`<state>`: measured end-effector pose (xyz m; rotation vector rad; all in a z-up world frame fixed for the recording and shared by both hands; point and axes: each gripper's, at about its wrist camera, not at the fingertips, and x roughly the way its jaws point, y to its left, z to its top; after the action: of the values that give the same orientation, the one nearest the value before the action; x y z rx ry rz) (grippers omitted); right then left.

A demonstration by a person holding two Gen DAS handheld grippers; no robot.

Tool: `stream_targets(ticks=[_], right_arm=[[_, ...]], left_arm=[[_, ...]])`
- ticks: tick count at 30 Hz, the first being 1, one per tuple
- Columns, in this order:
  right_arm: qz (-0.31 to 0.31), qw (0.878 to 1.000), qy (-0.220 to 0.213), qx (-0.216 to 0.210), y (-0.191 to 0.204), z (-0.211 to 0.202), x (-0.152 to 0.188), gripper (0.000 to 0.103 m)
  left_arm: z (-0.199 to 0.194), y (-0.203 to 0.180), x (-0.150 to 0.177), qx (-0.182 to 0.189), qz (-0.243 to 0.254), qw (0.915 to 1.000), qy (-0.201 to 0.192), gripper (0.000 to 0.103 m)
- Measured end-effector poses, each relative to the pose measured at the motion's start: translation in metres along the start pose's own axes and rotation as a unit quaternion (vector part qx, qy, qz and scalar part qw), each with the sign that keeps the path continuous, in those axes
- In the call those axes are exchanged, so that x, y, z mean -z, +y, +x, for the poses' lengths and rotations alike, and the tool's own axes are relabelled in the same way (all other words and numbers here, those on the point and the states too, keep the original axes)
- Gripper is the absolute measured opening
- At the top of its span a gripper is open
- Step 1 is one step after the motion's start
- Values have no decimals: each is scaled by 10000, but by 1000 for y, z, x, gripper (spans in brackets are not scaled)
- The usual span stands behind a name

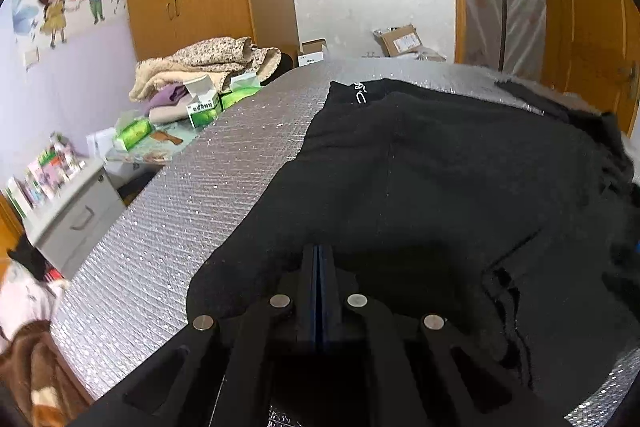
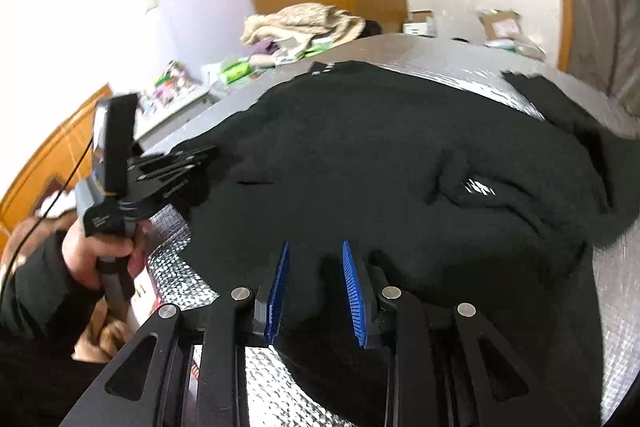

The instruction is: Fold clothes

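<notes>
**Black garment spread on a foil-covered surface, left claw shut at its near edge**

While the black garment [image 1: 440,187] lies spread across the silver foil-covered surface [image 1: 180,227], it is bunched rather than squared off: a lump of loose folds is seen toward the right edge, and a strip of dark cloth trails toward the far right corner. White lettering shows at its far end, close to the far edge. No neat folded stack is visible, so the folding is judged unfinished — how far along cannot be settled.

At the left of the near edge, the left gripper [image 1: 318,251] is seen with its fingers pressed together, tips against the garment's near hem. Whether cloth is pinched between them cannot be told; black on black hides it. In the right wrist view the person's hand [image 2: 92,255] is wrapped round that tool's handle, presumably so the hem can be held or lifted from this corner.

Further right along the near edge, the right gripper [image 2: 316,259] is held with its blue pads [image 2: 354,291] clearly apart, nothing between them — poised above the garment's near part, likely for a second grasp.

Beyond the left edge, small green-and-white boxes [image 1: 204,103] and a heap of beige blankets [image 1: 208,63] are seen; a cardboard carton [image 1: 400,39] sits beyond the far edge. Their contents cannot be made out.
</notes>
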<state>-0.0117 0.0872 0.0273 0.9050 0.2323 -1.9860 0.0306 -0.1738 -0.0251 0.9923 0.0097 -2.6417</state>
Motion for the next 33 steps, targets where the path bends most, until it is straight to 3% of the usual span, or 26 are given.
stream_targets(ticks=[6, 12, 13, 14, 18, 22, 24, 25, 26, 27, 33], right_arm=[[-482, 9983, 225, -221, 18, 22, -5, 29], [-327, 9977, 558, -197, 11, 43, 4, 28], [-285, 9978, 546, -226, 10, 43, 2, 21], [-266, 9981, 510, -200, 8, 42, 2, 2], [63, 9988, 346, -342, -5, 36, 4, 0], [13, 9994, 108, -316, -8, 17, 1, 0], [-79, 9995, 42, -303, -5, 11, 0, 6], [-171, 9994, 59, -306, 0, 11, -1, 15], [-296, 9988, 100, -372, 6, 13, 0, 34], [-444, 9978, 156, -477, 12, 15, 2, 40], [-743, 9953, 483, -378, 28, 29, 5, 43]], left_arm=[[-2, 4, 2, 109, -126, 9999, -22, 2], [-2, 3, 2, 95, -128, 9999, -16, 2], [-2, 1, 2, 46, -59, 10000, -16, 2], [-2, -1, 2, -3, 11, 10000, -15, 2], [-2, 1, 2, -4, -9, 10000, -27, 2], [-2, 0, 3, -36, 18, 10000, -27, 2], [-2, 0, 2, -49, 38, 10000, -24, 2], [-2, 0, 2, -55, 47, 10000, -22, 2], [-2, 1, 2, -41, 32, 10000, -28, 2], [-3, 1, 3, -24, 14, 10000, -35, 2], [-2, 5, 3, 81, -71, 9999, -36, 2]])
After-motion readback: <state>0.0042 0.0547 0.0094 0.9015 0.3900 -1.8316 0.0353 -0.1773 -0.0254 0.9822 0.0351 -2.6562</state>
